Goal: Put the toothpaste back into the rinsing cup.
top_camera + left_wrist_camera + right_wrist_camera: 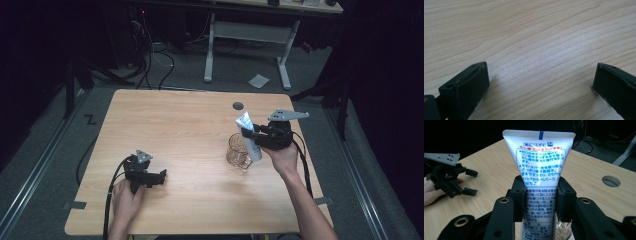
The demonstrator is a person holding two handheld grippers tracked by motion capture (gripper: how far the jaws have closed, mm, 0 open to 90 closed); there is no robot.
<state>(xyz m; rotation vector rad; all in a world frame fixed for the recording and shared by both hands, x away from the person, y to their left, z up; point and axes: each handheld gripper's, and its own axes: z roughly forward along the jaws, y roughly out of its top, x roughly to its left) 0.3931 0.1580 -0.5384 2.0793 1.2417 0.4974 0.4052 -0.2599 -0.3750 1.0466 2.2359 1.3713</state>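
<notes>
High view: right gripper (250, 134) clamps a toothpaste tube (248, 135) crimp-end up, cap end angled into a glass mug (237, 150), prob. for standing it inside; left gripper (161, 177) rests wide open, empty, on table (175, 115).

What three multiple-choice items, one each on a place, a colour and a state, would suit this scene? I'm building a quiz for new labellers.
1. Where is the tube?
A. lying on the table
B. in the right gripper, above the glass mug
C. on the floor

2. What colour is the stripe at the tube's top edge?
A. blue
B. red
C. green

3. How is the left gripper?
A. shut on the tube
B. shut on the mug
C. open, over bare table

Answers: 1 B, the jaws clamp the tube's middle over the mug. 2 A, a blue mark shows on the crimp. 3 C, its jaws stand apart with wood between them.
</notes>
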